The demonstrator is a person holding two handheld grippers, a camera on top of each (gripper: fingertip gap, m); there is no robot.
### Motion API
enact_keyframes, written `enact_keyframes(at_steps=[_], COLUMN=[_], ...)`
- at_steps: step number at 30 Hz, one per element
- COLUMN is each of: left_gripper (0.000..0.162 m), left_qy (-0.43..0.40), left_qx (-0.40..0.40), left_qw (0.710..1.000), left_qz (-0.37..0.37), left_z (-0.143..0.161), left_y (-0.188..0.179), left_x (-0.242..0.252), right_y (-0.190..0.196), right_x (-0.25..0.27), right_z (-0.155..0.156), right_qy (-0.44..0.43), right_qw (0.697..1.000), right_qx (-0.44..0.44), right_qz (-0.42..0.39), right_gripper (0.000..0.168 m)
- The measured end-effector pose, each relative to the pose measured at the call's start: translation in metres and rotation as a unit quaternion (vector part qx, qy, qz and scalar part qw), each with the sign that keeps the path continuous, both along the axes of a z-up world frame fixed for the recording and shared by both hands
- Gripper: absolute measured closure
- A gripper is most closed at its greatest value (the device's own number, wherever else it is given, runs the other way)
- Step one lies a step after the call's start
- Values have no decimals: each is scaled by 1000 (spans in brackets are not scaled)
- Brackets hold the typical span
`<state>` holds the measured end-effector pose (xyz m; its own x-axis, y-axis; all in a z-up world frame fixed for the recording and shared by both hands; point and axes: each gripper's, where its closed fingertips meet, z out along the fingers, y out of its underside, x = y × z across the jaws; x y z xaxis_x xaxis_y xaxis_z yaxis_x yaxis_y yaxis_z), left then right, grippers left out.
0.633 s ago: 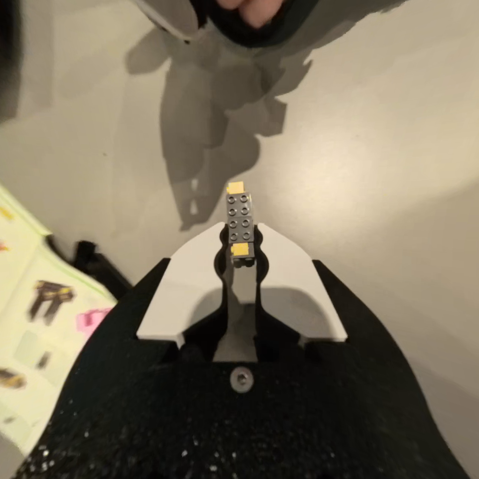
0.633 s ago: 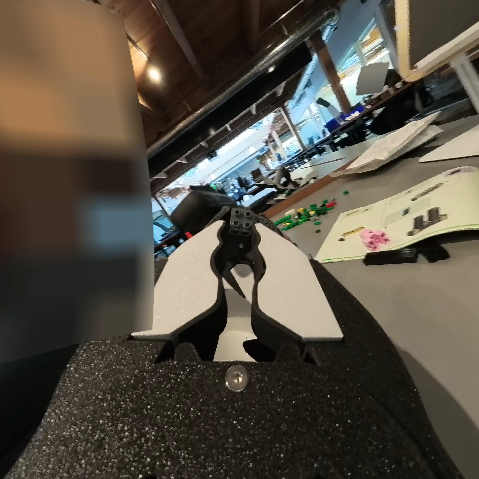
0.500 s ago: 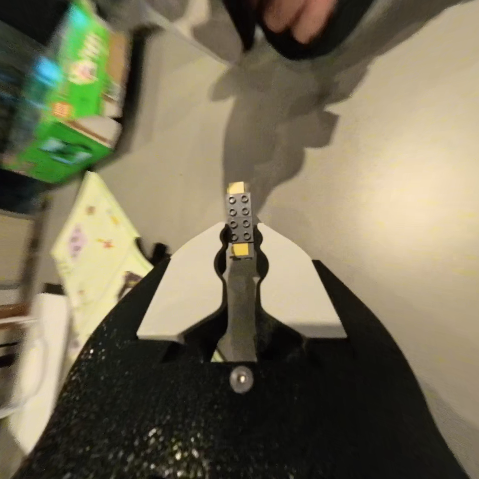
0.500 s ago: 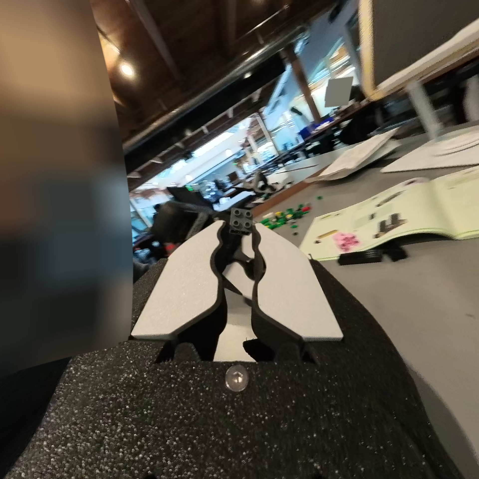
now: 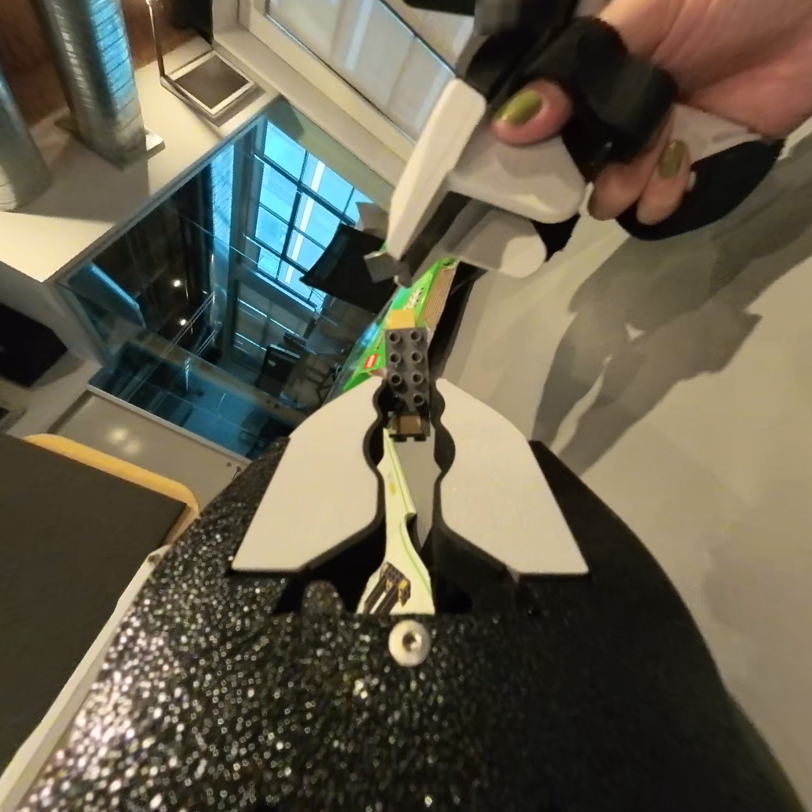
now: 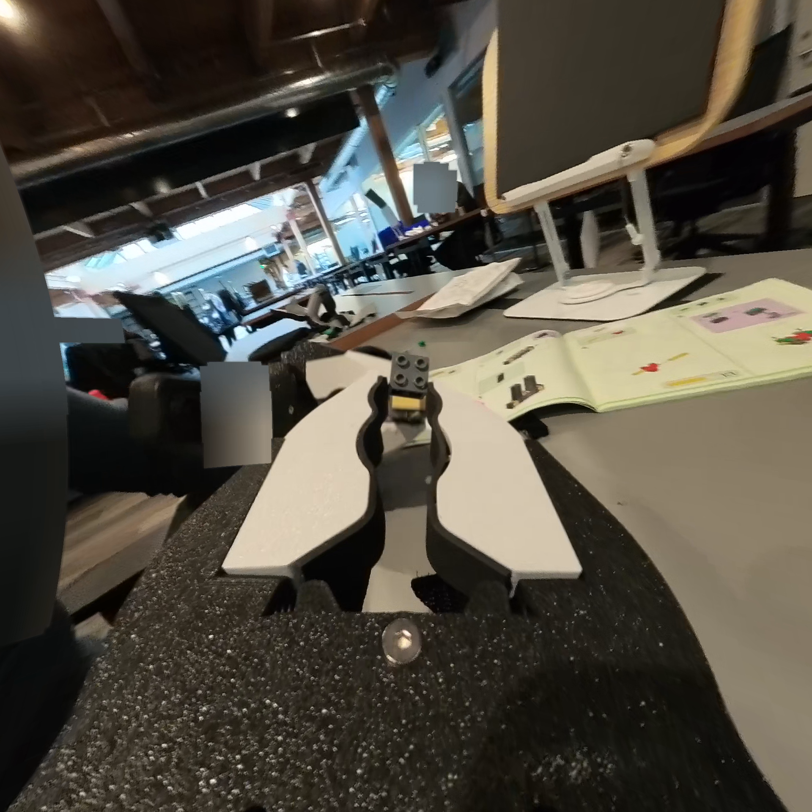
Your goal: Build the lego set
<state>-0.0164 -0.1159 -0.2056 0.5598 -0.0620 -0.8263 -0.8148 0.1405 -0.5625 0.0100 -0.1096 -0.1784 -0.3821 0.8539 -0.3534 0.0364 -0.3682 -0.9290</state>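
Left wrist view: left gripper (image 5: 406, 397) clamps a dark grey studded brick assembly (image 5: 407, 367) with tan ends, lifted above the grey table (image 5: 659, 439). Right wrist view: right gripper (image 6: 406, 391) pinches a small grey brick (image 6: 410, 371) atop yellow, instruction booklet (image 6: 637, 360) beyond.

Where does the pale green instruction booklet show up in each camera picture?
Left wrist view: the instruction booklet is only a sliver, low centre, between the left gripper's fingers.
Right wrist view: open on the grey table, right of centre, beyond the right gripper.
Shared landmark: the tan-rimmed dark panel, lower left in the left view, upper right in the right.
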Motion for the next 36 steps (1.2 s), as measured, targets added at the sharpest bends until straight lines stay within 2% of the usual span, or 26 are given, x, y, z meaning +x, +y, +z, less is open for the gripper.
enact_keyframes(at_steps=[10,27,36], left_gripper=[145,145,145], left_qy=[-33,-17,-34], left_qx=[-38,-52,-69], left_qw=[998,998,997], left_qz=[-22,-15,-5], left_z=[-12,-19,-22], left_y=[7,8,10], left_x=[-10,-7,-10], right_y=[-1,3,2], right_x=[-14,-18,-19], right_z=[-23,-32,-37], right_qy=[-55,-80,-96], right_qw=[997,993,991], right_qx=[45,63,74], right_qz=[-32,-55,-57], right_gripper=[152,152,152])
